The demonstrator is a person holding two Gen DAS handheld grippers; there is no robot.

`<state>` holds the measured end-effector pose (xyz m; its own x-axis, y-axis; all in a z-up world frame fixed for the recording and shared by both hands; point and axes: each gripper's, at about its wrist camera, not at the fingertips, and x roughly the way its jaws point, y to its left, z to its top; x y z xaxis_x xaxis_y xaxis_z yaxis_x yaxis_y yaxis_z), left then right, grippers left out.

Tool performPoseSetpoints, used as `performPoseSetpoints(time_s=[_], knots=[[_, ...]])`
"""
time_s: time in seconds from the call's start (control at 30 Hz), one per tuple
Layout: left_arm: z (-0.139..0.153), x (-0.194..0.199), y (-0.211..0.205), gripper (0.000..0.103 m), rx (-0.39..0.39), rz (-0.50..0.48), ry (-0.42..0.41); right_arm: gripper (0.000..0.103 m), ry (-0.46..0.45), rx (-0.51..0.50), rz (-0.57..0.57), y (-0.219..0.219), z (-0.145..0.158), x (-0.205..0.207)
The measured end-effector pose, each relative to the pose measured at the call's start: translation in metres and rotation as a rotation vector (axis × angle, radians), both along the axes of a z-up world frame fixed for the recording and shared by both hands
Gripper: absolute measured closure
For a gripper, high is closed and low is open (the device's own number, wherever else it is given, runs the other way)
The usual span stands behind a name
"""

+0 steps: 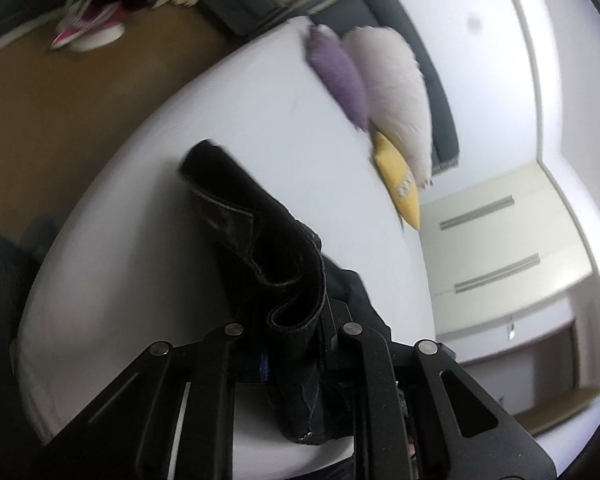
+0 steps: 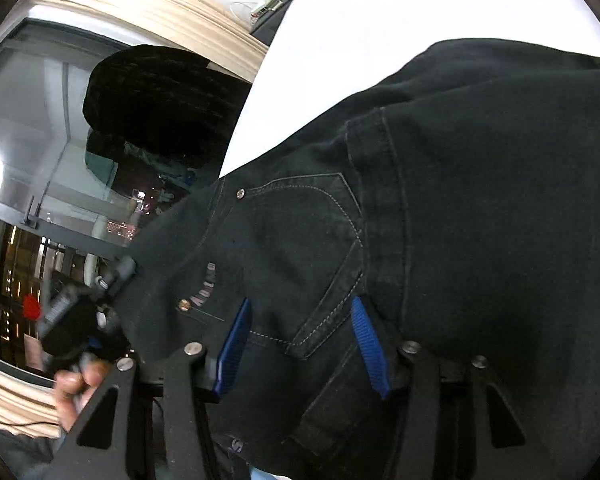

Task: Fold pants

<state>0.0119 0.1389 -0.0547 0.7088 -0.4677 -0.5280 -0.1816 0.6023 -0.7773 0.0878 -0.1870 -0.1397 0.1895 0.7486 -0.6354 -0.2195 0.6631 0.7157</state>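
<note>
My left gripper (image 1: 290,360) was clamped shut on a bunched fold of the black pants (image 1: 260,248), cloth squeezed between the fingers and lifted off the white bed (image 1: 148,208). A stitched hem curled out just past the fingertips, and the rest of the leg trailed away from me across the sheet. Beyond the pants, near the headboard, sat a purple cushion (image 1: 338,74), a pale fluffy pillow (image 1: 392,92) beside it, and a yellow cushion (image 1: 398,184) touching that pillow's lower end.

My right gripper (image 2: 300,344) had its blue pads (image 2: 368,344) spread, resting against the pants (image 2: 460,200) right at the back pocket (image 2: 300,256); couldn't tell if the pads actually pinched any cloth. The pants filled most of that view, lying on the bed (image 2: 360,20). Left of the pants, a hand (image 2: 74,392) showed at the frame edge.
</note>
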Motion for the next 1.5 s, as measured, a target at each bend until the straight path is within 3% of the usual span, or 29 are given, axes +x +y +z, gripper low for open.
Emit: performPoseSetpoints(time_s=[0.2,0.27,0.33,0.43,0.53,0.67,0.8,1.13,1.2,1.27,1.3,1.37,1.5], knots=[[0.049,0.024,-0.06,0.089,0.139,-0.124,-0.097,0.047,-0.016,0.074,-0.002,-0.012,-0.006,-0.004],[0.061,0.032,-0.084,0.089,0.195,-0.166,-0.114,0.048,0.021,0.134,-0.015,-0.024,-0.005,-0.003],[0.071,0.038,-0.11,0.089,0.256,-0.21,-0.133,0.045,0.037,0.177,-0.071,-0.04,0.003,0.0],[0.077,0.047,-0.149,0.089,0.335,-0.273,-0.159,0.04,-0.015,0.221,-0.133,-0.077,0.027,0.003],[0.074,0.053,-0.196,0.089,0.4,-0.353,-0.167,0.04,-0.019,0.273,-0.142,-0.112,0.049,0.011],[0.062,0.062,-0.26,0.089,0.49,-0.462,-0.173,0.025,-0.01,0.305,-0.169,-0.143,0.068,0.021],[0.046,0.061,-0.311,0.089,0.573,-0.551,-0.188,0.017,-0.006,0.283,-0.153,-0.158,0.078,0.024],[0.008,0.04,-0.405,0.089,0.745,-0.771,-0.245,0.017,0.041,0.096,-0.072,-0.156,0.061,0.039],[0.004,0.041,-0.414,0.089,0.756,-0.78,-0.242,0.027,0.036,0.046,-0.05,-0.154,0.056,0.039],[0.0,0.043,-0.417,0.089,0.758,-0.785,-0.236,0.052,0.035,0.033,-0.044,-0.158,0.051,0.039],[-0.001,0.044,-0.42,0.089,0.76,-0.786,-0.234,0.057,0.038,0.026,-0.048,-0.161,0.049,0.04],[-0.002,0.044,-0.423,0.089,0.768,-0.794,-0.234,0.078,0.043,0.022,-0.065,-0.168,0.045,0.04],[-0.003,0.041,-0.43,0.089,0.77,-0.807,-0.237,0.084,0.024,0.021,-0.078,-0.176,0.043,0.034]])
